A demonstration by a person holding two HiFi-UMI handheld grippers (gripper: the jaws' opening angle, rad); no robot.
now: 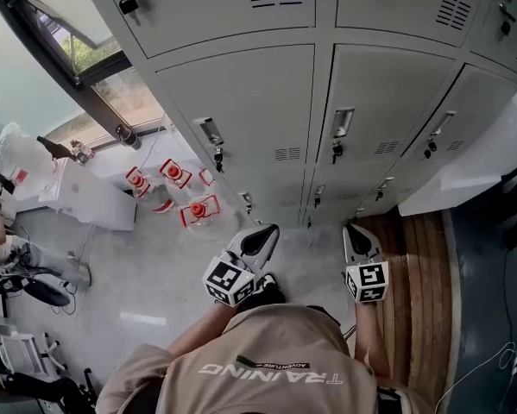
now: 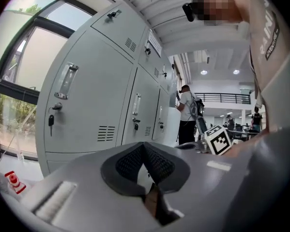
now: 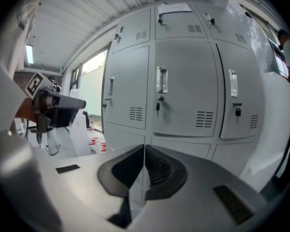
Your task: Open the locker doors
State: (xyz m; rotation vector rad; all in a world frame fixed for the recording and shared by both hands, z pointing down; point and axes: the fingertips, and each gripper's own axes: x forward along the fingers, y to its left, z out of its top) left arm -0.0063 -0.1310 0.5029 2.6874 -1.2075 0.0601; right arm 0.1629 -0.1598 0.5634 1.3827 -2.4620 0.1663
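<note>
We are pointing left gripper toward locker doors, jaws pressing together, gripping nothing. Doors are standing shut, key hanging under nearest handle. Window is showing at left. Person in white shirt is standing further along row.

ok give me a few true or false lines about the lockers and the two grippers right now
1. The left gripper is shut, with nothing between its jaws. True.
2. The right gripper grips a locker handle. False: it is shut on nothing and touches no locker.
3. The middle locker door in the right gripper view is swung open. False: it is closed, like every door in view.
4. A key hangs from the lock of the nearest door in the left gripper view. True.
5. Bottles with red labels stand on the floor. True.
</note>
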